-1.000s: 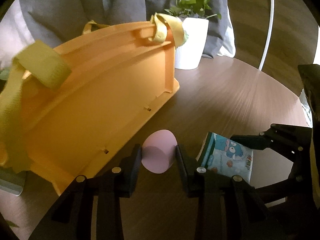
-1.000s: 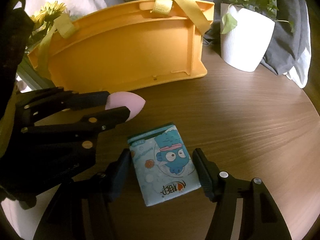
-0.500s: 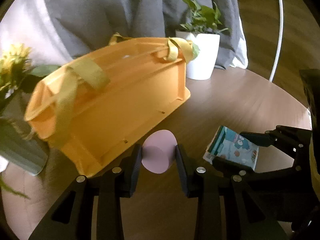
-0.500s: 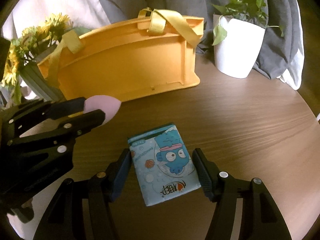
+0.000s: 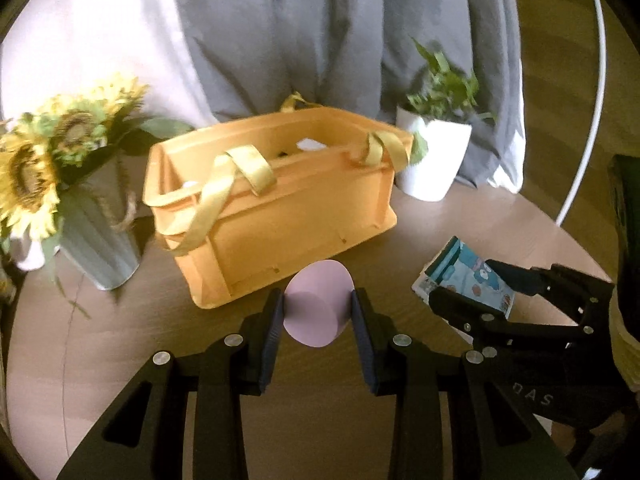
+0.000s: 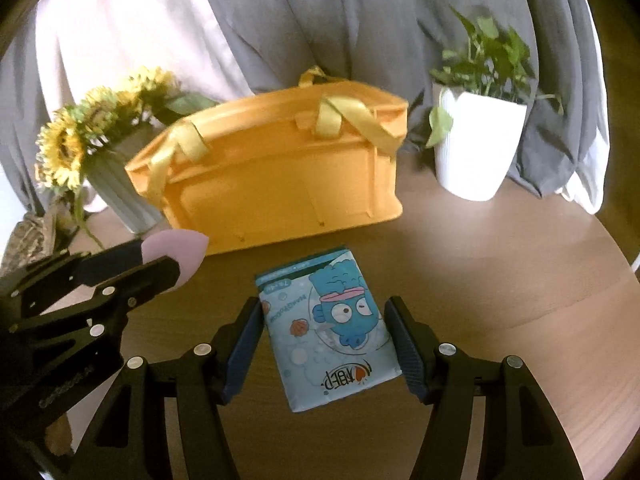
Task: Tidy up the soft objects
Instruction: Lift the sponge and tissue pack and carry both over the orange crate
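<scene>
Carry step: left gripper [image 5: 318, 316] pinches the pink sponge [image 5: 318, 308], right gripper [image 6: 324, 344] clasps the tissue pack [image 6: 328, 332] (both lifted); next, over the orange basket [image 5: 280, 200].

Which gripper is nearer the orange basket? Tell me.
Left. The left gripper, holding the pink sponge, sits just before the orange basket. The right gripper, clamping the tissue pack, is farther out on the table.
</scene>
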Demonstrator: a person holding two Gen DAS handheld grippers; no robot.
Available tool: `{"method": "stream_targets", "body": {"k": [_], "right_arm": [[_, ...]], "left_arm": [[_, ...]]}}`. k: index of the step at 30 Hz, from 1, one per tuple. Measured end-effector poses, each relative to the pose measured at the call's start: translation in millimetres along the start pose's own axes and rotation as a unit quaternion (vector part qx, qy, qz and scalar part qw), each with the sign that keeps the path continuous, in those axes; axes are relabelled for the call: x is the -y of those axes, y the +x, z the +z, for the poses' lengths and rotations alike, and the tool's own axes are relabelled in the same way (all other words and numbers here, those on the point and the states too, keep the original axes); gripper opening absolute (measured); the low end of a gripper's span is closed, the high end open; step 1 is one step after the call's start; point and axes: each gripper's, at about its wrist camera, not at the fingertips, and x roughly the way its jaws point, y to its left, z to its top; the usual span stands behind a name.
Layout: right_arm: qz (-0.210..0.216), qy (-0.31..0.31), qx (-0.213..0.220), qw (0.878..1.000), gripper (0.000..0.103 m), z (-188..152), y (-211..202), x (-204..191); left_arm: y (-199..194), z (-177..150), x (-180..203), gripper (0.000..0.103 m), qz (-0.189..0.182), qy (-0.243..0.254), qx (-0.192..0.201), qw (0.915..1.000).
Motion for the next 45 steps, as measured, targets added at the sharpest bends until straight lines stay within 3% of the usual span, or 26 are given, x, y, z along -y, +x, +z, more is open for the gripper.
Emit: {"method": "stream_targets", "body": {"k": [11, 25, 34, 45], "right_arm": [[0.040, -0.017, 0.044, 0.998, 0.064, 32.0, -36.5, 13.9], [0.082, -0.035, 0.107, 0.990, 0.064, 70.5, -65.4, 21.5], [0.097, -0.039, 0.150, 0.983, 0.064, 99.1, -72.7, 22.8], [0.115, -0.042, 0.177, 0.977, 0.064, 134.2, -62.3, 26.7]], "left_arm": [[-44.2, 18.2, 16.0, 0.034, 0.050, -0.039, 0.049, 0.9968], [-76.0, 52.4, 23.5, 0.034, 0.094, -0.066, 0.120, 0.9861], [-84.1, 79.7, 23.3, 0.034, 0.112, -0.059, 0.166, 0.9780], [-68.7, 110.9, 15.8, 0.034, 0.125, -0.060, 0.187, 0.9725]]}}
